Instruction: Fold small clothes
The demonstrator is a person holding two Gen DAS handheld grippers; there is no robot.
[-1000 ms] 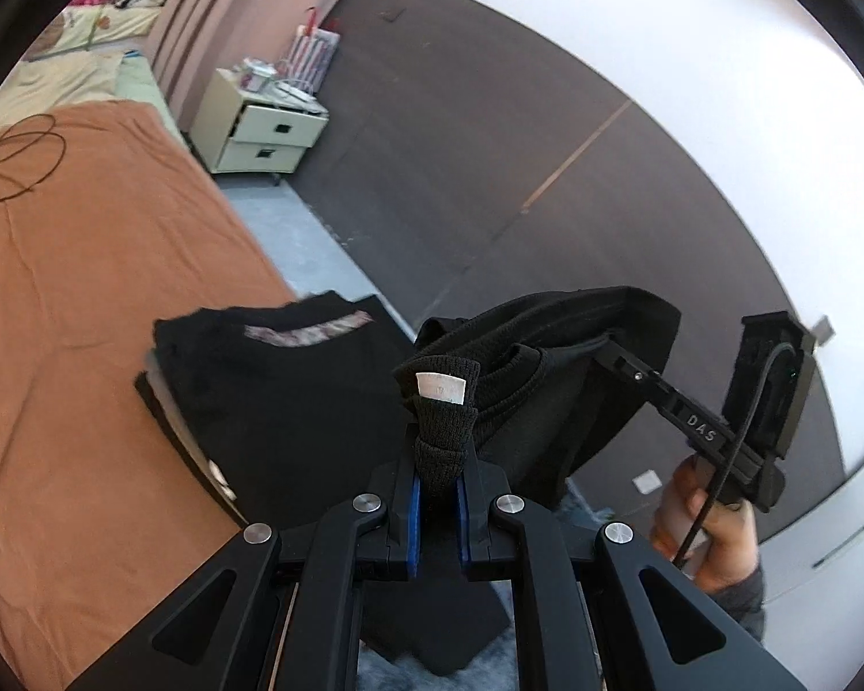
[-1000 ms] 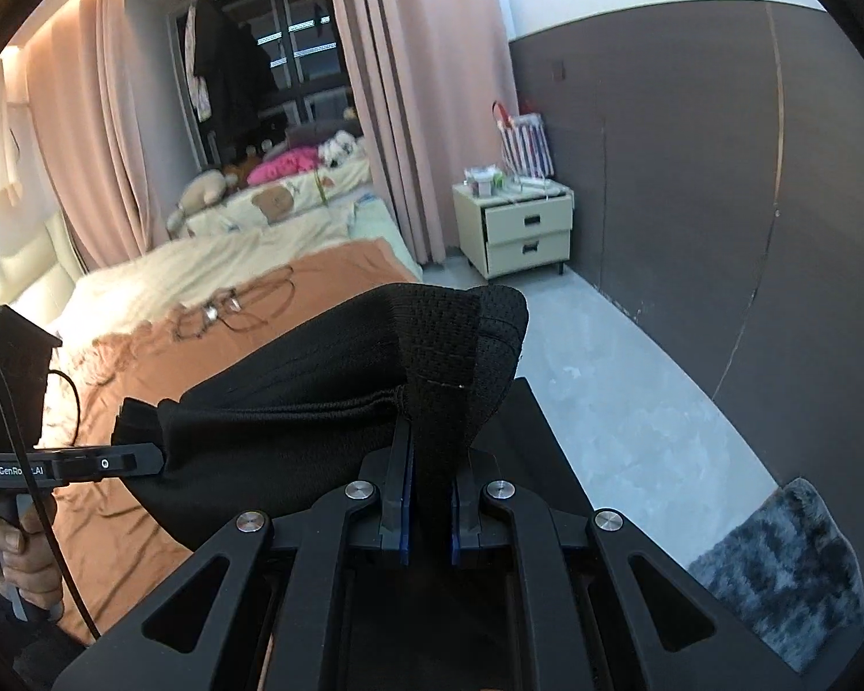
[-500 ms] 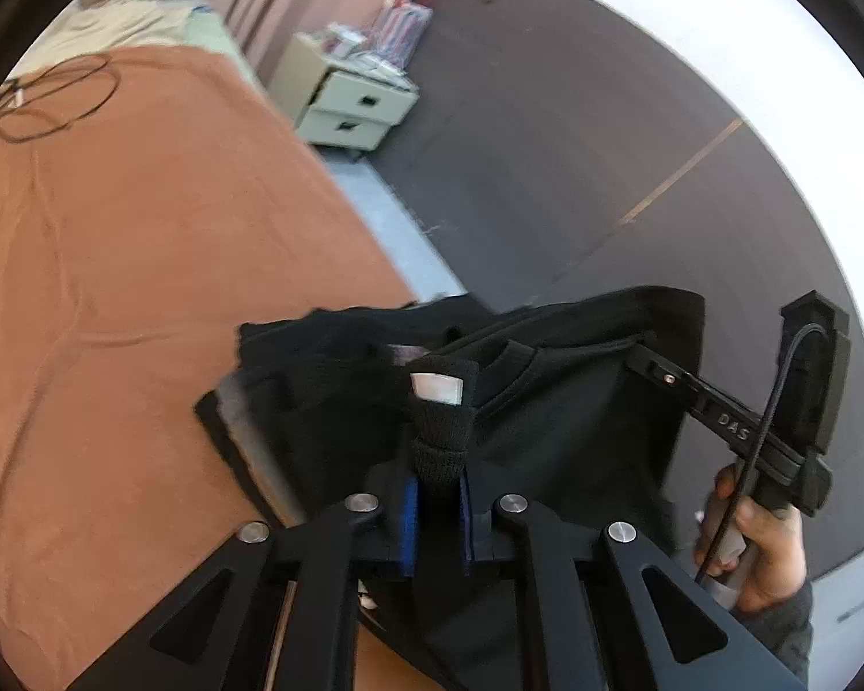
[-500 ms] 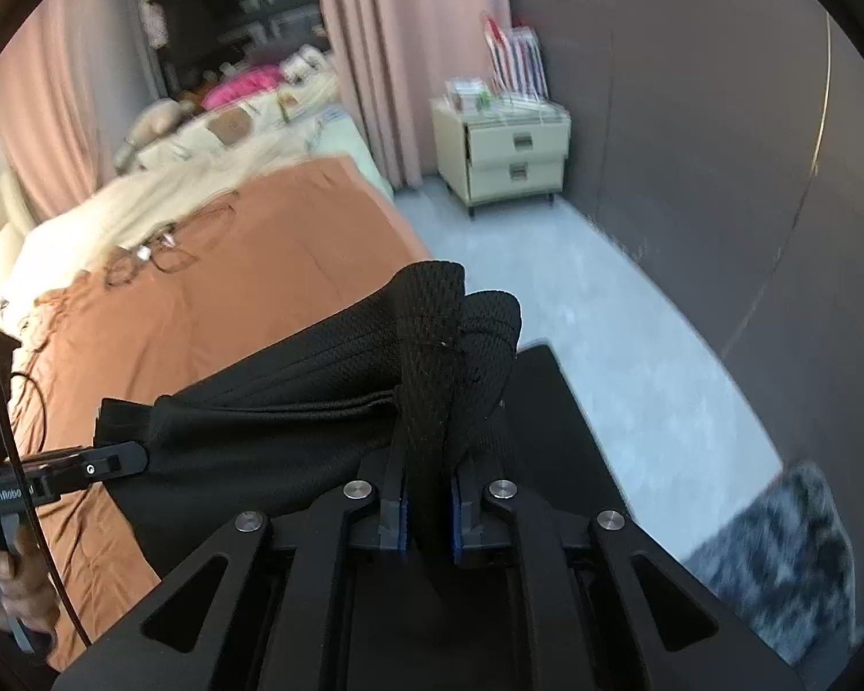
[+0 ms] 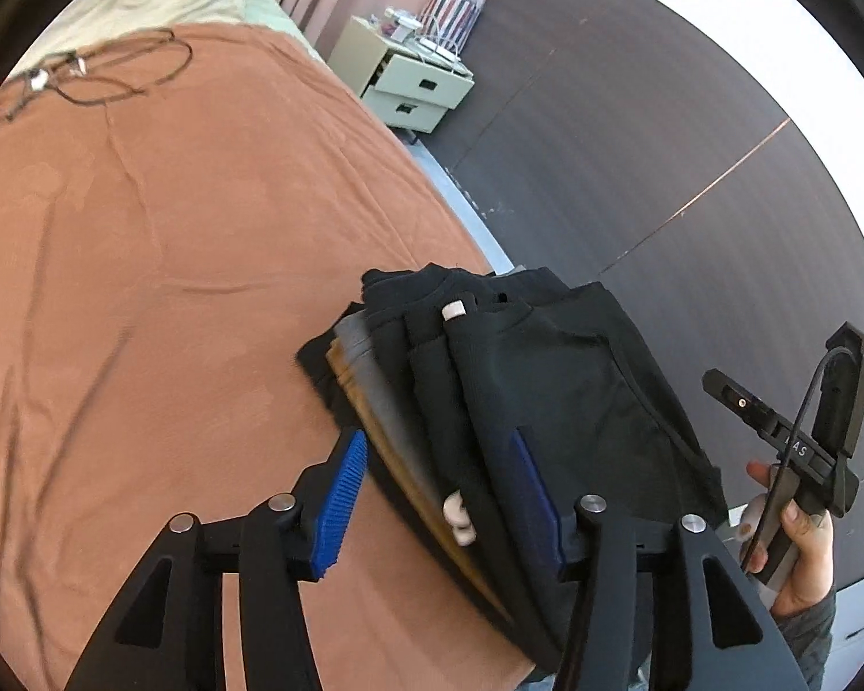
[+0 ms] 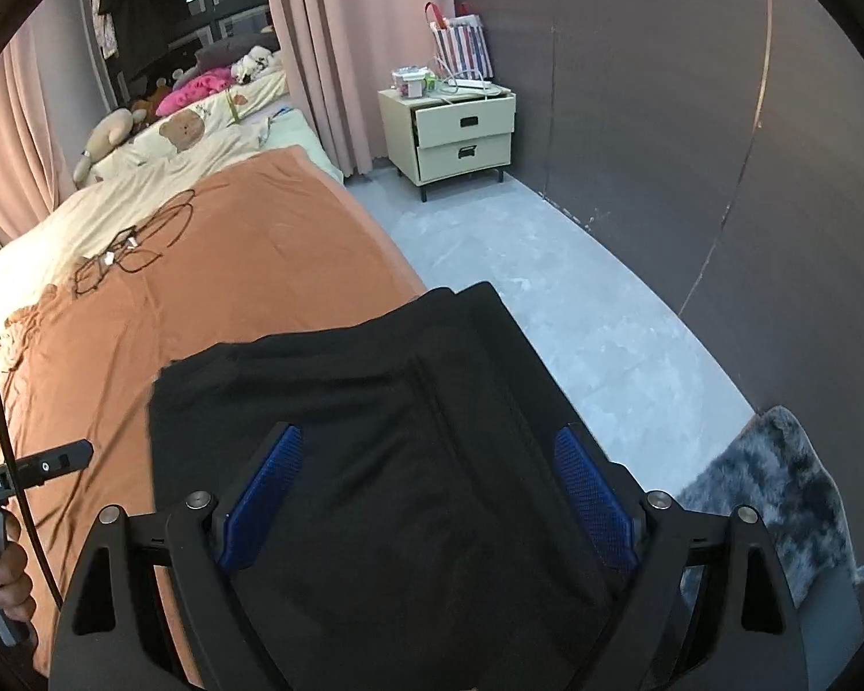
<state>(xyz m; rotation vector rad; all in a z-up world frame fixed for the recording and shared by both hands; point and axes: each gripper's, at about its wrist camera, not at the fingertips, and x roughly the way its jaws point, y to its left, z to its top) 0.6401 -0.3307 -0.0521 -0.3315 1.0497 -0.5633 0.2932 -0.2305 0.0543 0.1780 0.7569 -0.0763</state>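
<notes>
Left wrist view showed the left gripper (image 5: 438, 495) spread wide, holding nothing, over the black folded top (image 5: 559, 380). That top lay on a pile of folded clothes (image 5: 374, 380) at the near right edge of the orange bed (image 5: 173, 259). The right gripper (image 6: 426, 495) was spread wide and empty too. I think this fold was done. Next, they likely needed to find another small piece to fold.
</notes>
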